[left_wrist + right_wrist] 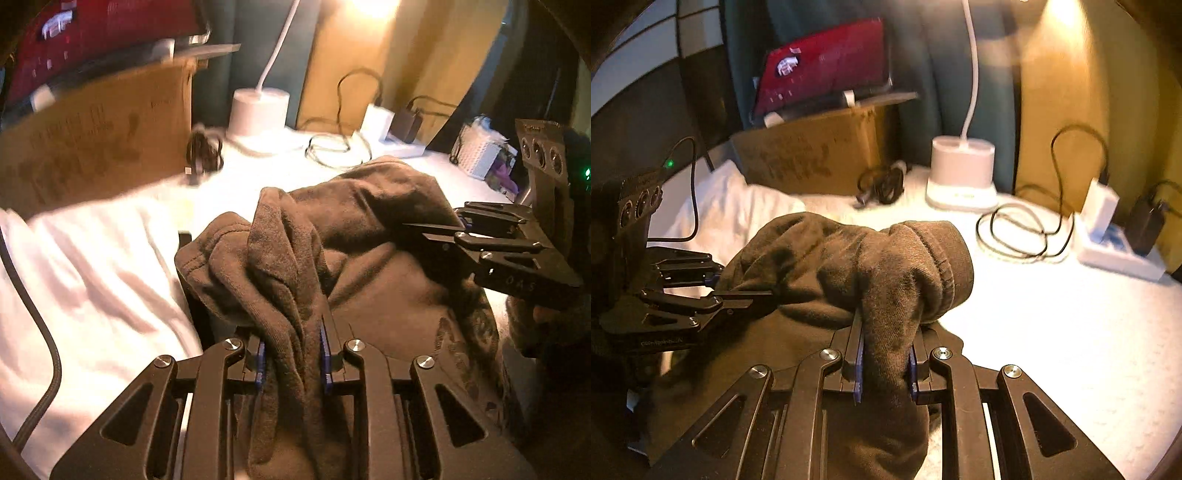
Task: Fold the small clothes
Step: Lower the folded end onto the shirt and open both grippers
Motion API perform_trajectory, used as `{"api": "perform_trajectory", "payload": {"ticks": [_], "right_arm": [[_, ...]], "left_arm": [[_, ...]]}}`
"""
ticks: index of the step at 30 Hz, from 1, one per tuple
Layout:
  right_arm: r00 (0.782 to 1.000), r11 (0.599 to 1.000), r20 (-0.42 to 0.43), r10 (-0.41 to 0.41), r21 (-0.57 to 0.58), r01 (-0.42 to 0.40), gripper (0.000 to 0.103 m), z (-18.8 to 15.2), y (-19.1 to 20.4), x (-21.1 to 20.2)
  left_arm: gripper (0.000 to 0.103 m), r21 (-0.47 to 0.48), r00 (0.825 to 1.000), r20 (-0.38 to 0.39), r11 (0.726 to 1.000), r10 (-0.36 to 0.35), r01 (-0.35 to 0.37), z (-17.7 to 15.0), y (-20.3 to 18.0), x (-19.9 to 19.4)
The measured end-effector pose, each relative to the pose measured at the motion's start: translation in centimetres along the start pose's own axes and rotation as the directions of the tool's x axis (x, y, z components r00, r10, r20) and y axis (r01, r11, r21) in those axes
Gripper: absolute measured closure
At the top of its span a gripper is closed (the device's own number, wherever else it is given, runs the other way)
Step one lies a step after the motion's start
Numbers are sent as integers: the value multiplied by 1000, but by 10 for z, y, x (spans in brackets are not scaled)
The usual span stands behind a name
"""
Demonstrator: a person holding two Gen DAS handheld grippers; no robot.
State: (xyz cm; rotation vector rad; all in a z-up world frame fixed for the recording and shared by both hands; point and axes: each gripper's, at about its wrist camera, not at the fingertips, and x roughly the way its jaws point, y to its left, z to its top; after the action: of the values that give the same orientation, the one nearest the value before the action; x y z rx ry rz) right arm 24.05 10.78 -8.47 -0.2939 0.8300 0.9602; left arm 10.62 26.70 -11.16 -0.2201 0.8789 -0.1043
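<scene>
Brown garment (pixel 369 236): a soft knit fabric with a stitched hem, bunched in thick folds above a white textured cloth (pixel 1052 314) covering the work surface. A faded printed pattern shows on its lower right portion in the left wrist view; the pattern cannot be read.

Left gripper (pixel 291 354): fingers pressed together on a vertical fold of the garment, blue pads contacting the fabric on both sides. Right gripper (pixel 884 354): fingers clamped on a second bunched fold with a rolled hem directly above the fingertips. Each gripper is black, with silver pivot pins. The two pinch points sit at opposite ends of the garment.

Writing: the right gripper body carries embossed characters in the left wrist view, too blurred to read. A cardboard box (pixel 809 155) at the rear bears dark printed lettering, also blurred. A red flat item (pixel 827 62) rests on the box.

A white lamp base (pixel 962 171), looped black cables (pixel 1015 229) and a white power strip (pixel 1115 247) lie behind the garment.
</scene>
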Motion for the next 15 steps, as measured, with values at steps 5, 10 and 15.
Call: {"api": "perform_trajectory", "payload": {"ticks": [5, 10, 15], "right_arm": [[995, 996, -75, 60, 74, -55, 81, -4, -21, 26], [990, 985, -89, 109, 147, -95, 63, 2, -38, 33], [990, 975, -57, 128, 191, -115, 63, 7, -55, 35]], "left_arm": [[75, -29, 999, -34, 1000, -7, 6, 7, 4, 2], [74, -26, 999, -42, 999, 19, -20, 14, 4, 6], [72, -44, 998, -32, 998, 50, -52, 14, 9, 10]]}}
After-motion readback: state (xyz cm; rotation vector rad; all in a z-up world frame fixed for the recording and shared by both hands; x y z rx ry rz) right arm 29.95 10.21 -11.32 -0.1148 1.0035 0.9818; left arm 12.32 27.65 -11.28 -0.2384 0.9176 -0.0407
